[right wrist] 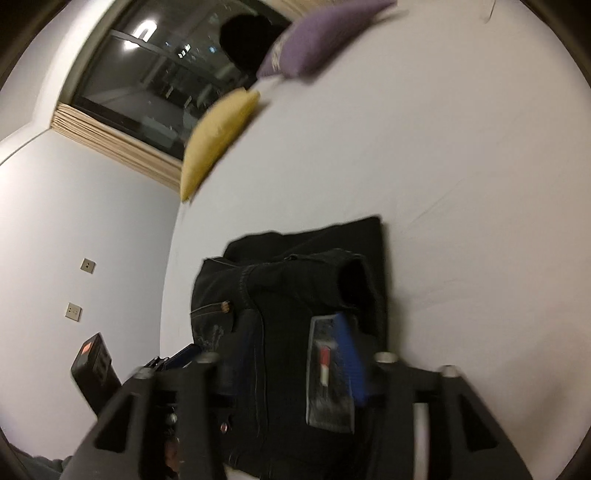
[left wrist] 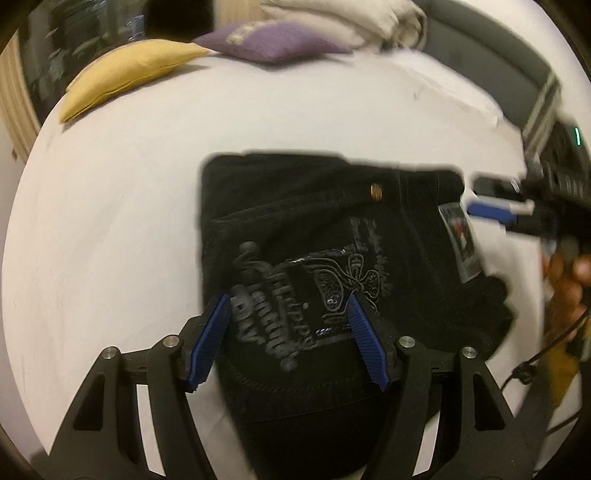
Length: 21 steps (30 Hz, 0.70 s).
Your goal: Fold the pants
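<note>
The black pants (left wrist: 332,236) lie folded into a compact bundle on the white bed (left wrist: 110,221), with an embroidered back pocket and a waist label up. My left gripper (left wrist: 288,321) is open, its blue pads either side of the embroidered pocket, just above the cloth. My right gripper (left wrist: 495,206) shows at the right edge of the bundle by the label. In the right wrist view the pants (right wrist: 288,295) fill the gap of my right gripper (right wrist: 291,350), which is open, its blue pads either side of the waist label; the view is blurred.
A yellow cushion (left wrist: 125,77) and a purple cushion (left wrist: 269,44) lie at the far side of the bed, with pale bedding (left wrist: 332,18) behind. A window (right wrist: 166,74) and white wall (right wrist: 74,221) stand beyond the bed's edge. A dark device (right wrist: 94,365) sits low by the wall.
</note>
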Each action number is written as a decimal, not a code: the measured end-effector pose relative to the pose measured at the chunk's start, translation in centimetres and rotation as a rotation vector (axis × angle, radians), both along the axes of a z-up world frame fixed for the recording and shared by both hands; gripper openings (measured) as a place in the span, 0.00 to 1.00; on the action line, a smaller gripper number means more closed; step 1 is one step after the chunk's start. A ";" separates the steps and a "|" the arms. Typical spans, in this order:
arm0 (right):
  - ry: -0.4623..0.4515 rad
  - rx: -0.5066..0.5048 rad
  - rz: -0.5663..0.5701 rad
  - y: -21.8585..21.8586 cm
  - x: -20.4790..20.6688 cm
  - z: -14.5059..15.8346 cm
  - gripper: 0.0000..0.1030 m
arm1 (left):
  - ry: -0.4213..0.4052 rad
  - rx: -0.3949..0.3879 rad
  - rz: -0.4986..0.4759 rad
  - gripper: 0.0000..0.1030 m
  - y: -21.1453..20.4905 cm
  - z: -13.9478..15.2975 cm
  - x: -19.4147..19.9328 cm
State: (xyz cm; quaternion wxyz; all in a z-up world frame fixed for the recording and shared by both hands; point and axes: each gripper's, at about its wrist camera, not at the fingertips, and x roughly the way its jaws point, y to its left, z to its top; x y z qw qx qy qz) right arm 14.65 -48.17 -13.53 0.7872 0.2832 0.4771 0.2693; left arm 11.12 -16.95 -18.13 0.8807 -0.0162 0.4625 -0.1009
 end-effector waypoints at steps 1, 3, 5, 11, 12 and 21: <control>-0.016 0.015 -0.007 -0.9 -0.6 0.5 0.68 | -0.029 -0.006 0.010 0.63 0.8 0.8 -0.4; -0.021 0.031 -0.007 -2.2 -1.4 0.9 0.78 | -0.048 -0.005 0.050 0.75 3.0 1.5 -0.5; 0.000 0.055 0.005 -3.5 -1.7 0.4 0.81 | -0.004 -0.058 0.087 0.75 5.4 0.7 0.3; 0.099 0.090 0.019 -2.8 -1.8 -2.2 0.81 | 0.152 -0.210 0.089 0.75 7.4 -2.6 1.5; 0.114 0.088 0.028 -2.3 -1.8 -2.7 0.81 | 0.162 -0.210 0.073 0.75 7.2 -3.1 1.7; 0.074 -0.166 0.075 1.1 -4.9 -0.2 0.78 | 0.210 -0.231 -0.004 0.75 5.5 -5.1 2.9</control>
